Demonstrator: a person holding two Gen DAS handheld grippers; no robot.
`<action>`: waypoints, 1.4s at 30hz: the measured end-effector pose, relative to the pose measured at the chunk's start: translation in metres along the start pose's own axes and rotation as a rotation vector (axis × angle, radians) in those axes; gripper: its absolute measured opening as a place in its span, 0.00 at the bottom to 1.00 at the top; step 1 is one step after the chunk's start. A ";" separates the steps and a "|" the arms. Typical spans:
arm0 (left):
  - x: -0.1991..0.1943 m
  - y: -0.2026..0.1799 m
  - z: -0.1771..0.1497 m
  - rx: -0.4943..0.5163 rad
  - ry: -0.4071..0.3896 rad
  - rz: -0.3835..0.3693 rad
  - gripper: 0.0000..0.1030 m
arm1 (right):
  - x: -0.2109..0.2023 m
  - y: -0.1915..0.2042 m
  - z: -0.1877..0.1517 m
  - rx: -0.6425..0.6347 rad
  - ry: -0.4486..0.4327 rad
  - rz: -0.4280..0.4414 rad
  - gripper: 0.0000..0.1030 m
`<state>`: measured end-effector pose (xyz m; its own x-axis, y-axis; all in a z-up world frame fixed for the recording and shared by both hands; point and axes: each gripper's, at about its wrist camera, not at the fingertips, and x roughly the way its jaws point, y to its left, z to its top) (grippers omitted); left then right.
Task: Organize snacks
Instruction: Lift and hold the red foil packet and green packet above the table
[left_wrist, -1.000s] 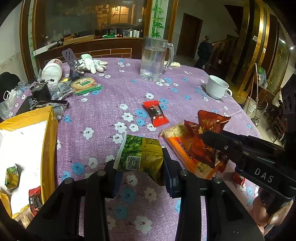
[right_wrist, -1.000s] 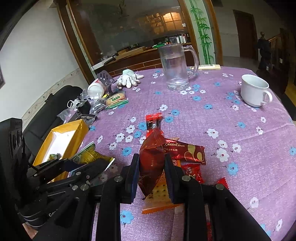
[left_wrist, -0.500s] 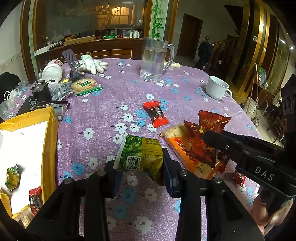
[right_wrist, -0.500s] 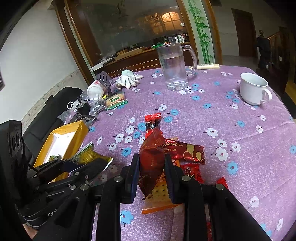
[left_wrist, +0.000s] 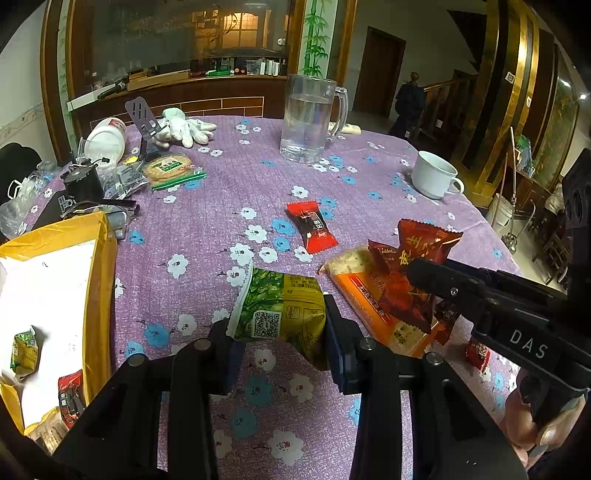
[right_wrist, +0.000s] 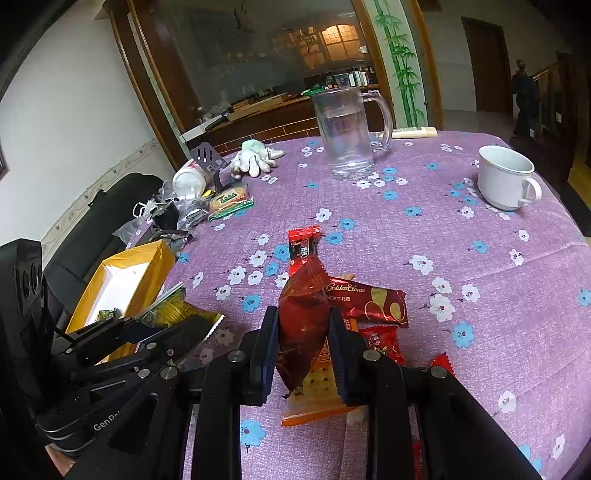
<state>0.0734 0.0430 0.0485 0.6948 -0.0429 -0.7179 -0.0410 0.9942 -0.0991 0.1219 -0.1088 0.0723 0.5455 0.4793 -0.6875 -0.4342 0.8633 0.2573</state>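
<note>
Left hand-held gripper (left_wrist: 280, 334) clamped on green-yellow snack pack (left_wrist: 282, 308), lifted off bench (left_wrist: 221, 206), just right of yellow box (left_wrist: 98, 295). Right hand-held gripper (right_wrist: 303, 343) pinching dark red snack pack (right_wrist: 303, 317), farther right of box, above orange cracker pack (right_wrist: 317, 391). Beyond: small red candy (left_wrist: 312, 225) flat on bench. Farther: glass mug (left_wrist: 308, 118), white cup (left_wrist: 434, 179), well apart from box.

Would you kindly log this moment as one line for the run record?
left claw: shut on green packet | right claw: shut on dark red packet | yellow box: some snacks inside | more snacks on table
</note>
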 end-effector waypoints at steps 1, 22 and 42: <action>0.000 0.000 0.000 0.001 0.001 -0.001 0.34 | 0.000 0.000 0.000 0.000 -0.001 0.000 0.26; 0.001 -0.004 -0.002 0.011 0.012 -0.011 0.34 | -0.002 -0.005 0.004 0.035 -0.006 0.051 0.26; 0.001 -0.011 -0.002 0.036 0.013 -0.023 0.34 | 0.003 -0.006 0.003 0.048 0.004 0.047 0.26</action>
<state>0.0731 0.0317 0.0468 0.6857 -0.0672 -0.7248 0.0014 0.9958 -0.0910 0.1282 -0.1124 0.0711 0.5226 0.5192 -0.6763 -0.4245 0.8463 0.3217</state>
